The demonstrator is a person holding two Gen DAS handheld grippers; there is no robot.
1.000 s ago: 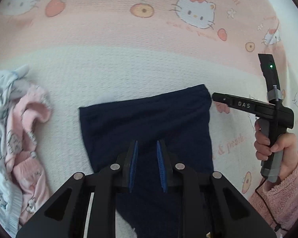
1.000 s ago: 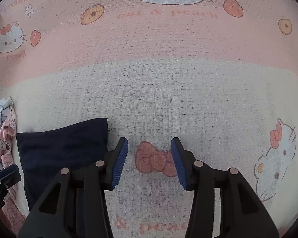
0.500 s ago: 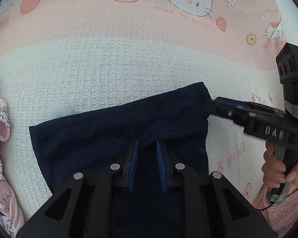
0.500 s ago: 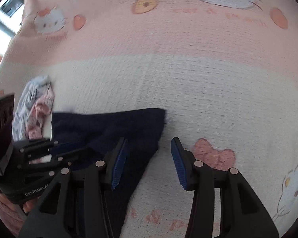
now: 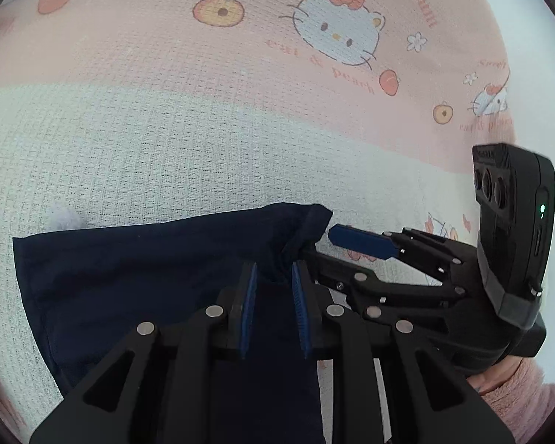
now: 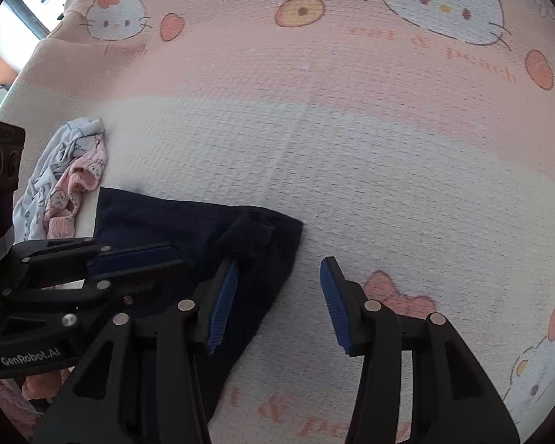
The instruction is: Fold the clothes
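While the navy garment lies spread flat on the bed's pink and white cartoon-cat blanket, its far right corner is rucked up into a small raised fold. The left gripper points steeply down over the near right part of the cloth. Its fingers stand a narrow gap apart, with dark fabric showing in and below that gap. From neither view can I tell whether the pads pinch the cloth or only hang above it.

The right gripper comes in from the right side of the garment, just beside the left one. Its fingers have just been opening and stand wide apart. One finger sits at the rumpled corner, right against the dark fold. The other, seen from the left wrist with its blue pad bare, is over plain blanket, clear of the cloth. The right edge of the garment runs between the two fingers, but the pads do not press on it, so nothing is held there.

A small heap of pale blue and pink clothes lies just past the garment's far left corner. A fluffy pink sleeve shows behind the right gripper's handle
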